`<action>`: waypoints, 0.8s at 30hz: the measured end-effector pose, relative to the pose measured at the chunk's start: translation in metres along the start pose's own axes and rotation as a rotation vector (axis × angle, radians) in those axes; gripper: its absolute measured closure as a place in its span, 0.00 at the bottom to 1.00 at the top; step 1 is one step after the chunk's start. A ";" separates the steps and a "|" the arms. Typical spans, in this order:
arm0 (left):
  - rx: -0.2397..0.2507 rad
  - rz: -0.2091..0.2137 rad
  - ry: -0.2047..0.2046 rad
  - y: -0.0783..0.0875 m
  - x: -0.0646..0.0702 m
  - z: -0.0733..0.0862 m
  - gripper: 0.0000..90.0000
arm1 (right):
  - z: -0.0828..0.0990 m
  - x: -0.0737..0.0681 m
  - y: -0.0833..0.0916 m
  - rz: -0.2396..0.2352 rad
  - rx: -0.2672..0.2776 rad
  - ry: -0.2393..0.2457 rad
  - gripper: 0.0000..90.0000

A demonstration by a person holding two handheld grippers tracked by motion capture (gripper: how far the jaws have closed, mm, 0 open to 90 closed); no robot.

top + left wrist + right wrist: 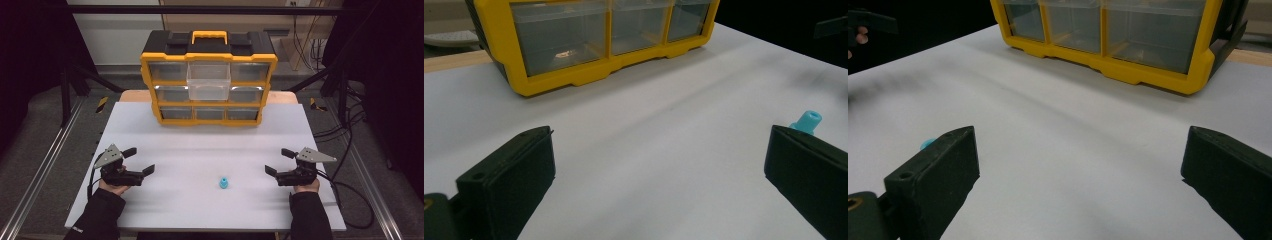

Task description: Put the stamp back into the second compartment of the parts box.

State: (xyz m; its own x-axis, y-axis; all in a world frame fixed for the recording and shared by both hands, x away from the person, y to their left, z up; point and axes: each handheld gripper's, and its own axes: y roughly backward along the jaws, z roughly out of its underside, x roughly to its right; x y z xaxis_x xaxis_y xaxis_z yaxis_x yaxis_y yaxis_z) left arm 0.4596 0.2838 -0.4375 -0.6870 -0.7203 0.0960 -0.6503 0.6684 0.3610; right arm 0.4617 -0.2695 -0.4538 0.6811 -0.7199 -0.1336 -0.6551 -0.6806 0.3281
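I hold the left hand-held gripper (142, 161) released, jaws wide apart and empty, low over the table (200, 150) at its left side. The right hand-held gripper (276, 161) is likewise released and empty at the right side. The blue cap (223, 183) stands on the table between them, nearer the right one, touching neither. The yellow organizer (209, 80) sits at the far edge, one top drawer (208, 80) pulled out.
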 end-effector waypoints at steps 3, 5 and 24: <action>-0.001 -0.001 -0.004 0.000 0.001 -0.001 0.00 | 0.000 0.000 0.000 -0.001 0.001 -0.001 0.03; 0.000 -0.001 -0.007 0.000 0.003 -0.002 0.00 | 0.000 0.000 0.000 0.000 -0.003 0.000 0.03; -0.006 0.014 -0.018 -0.008 0.016 -0.009 0.00 | 0.000 0.000 0.000 -0.002 -0.009 0.003 0.03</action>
State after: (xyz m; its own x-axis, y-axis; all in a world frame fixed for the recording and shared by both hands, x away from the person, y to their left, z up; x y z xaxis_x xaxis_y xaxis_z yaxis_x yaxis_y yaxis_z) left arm 0.4572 0.2654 -0.4307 -0.7020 -0.7071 0.0845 -0.6385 0.6776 0.3649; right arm 0.4615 -0.2694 -0.4536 0.6832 -0.7183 -0.1314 -0.6509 -0.6806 0.3364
